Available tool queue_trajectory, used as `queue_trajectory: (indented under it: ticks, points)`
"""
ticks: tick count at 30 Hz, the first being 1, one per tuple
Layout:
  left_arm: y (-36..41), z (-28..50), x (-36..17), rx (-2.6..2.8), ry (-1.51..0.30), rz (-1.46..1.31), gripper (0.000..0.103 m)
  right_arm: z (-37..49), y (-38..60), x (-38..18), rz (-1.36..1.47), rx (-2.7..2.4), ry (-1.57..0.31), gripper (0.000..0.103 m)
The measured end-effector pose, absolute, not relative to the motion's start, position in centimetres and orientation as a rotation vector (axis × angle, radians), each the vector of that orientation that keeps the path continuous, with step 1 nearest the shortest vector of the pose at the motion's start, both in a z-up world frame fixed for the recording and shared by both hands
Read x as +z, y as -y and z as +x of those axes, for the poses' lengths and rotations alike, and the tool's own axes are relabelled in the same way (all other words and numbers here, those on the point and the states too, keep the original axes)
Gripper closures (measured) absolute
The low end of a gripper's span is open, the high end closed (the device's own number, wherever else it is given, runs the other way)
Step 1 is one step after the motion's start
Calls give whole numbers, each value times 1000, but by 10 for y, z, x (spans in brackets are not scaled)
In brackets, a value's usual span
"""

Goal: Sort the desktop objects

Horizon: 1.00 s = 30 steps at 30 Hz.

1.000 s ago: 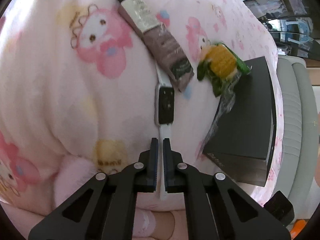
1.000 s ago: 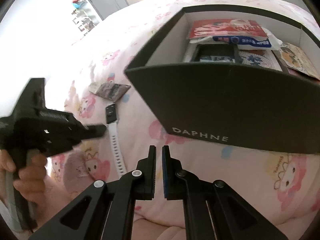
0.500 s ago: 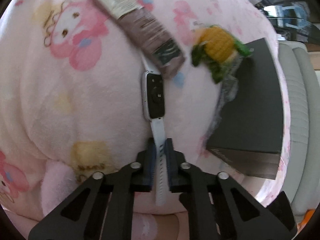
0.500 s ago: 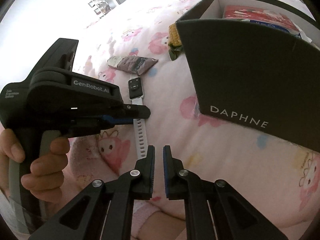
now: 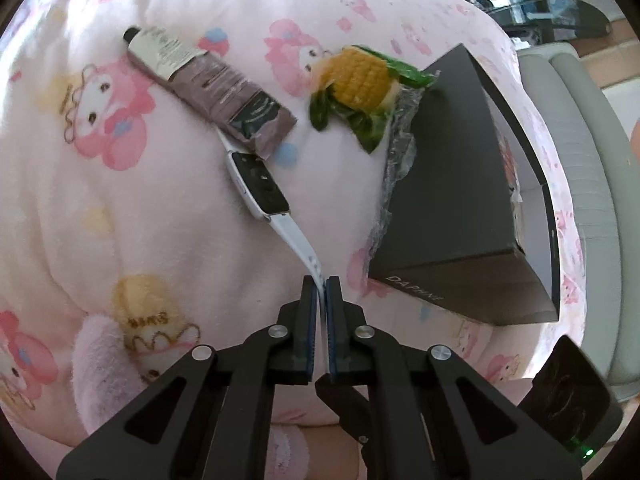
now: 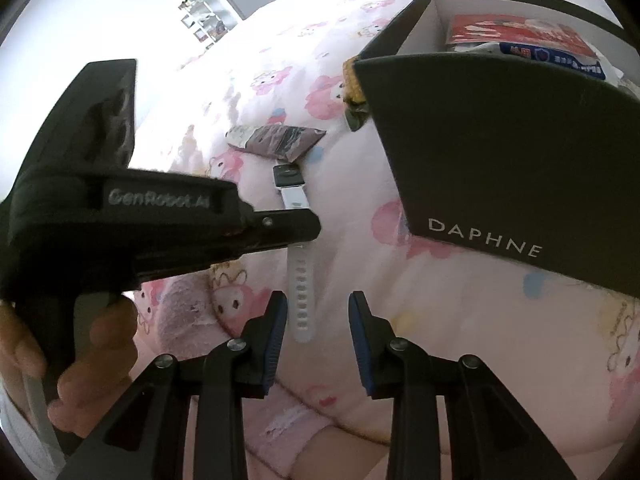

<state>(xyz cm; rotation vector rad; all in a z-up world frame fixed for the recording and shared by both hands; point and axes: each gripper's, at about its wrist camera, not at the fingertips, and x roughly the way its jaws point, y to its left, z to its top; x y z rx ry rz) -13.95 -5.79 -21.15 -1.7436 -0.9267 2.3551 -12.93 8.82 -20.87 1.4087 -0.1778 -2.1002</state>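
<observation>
A white smartwatch (image 5: 260, 184) with a black face lies on the pink cartoon blanket (image 5: 100, 208), its far strap tucked under a brown cream tube (image 5: 208, 80). My left gripper (image 5: 320, 284) is shut on the near strap and lifts it a little. In the right wrist view the left gripper (image 6: 312, 226) crosses the watch (image 6: 290, 178) strap from the left. My right gripper (image 6: 316, 304) is opening; the strap's loose end lies in front of its jaws, and neither pad touches it.
A toy corn cob (image 5: 362, 76) in clear wrap leans against the black DAPHNE box (image 6: 500, 152), which holds red and blue packets. The tube (image 6: 276, 142) lies beyond the watch. A hand grips the left tool's handle. A grey sofa edge (image 5: 580, 160) shows at the right.
My left gripper has pulled the strap toward the box, so the watch now lies slanted. The right gripper's jaws have gone from shut to apart.
</observation>
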Motion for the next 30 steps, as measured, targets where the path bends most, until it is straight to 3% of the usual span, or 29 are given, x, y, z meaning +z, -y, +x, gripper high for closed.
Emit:
queue_trajectory:
  ticks: [24, 26, 30]
  points:
    - [21, -149, -206, 2260, 755, -1649, 101, -137, -88, -211, 1376, -2134, 248, 75]
    - [21, -149, -203, 2264, 749, -1632, 100, -136, -89, -209, 1364, -2143, 243, 89]
    - [28, -148, -199, 2232, 823, -1589, 99, -135, -96, -202, 1343, -2172, 261, 96]
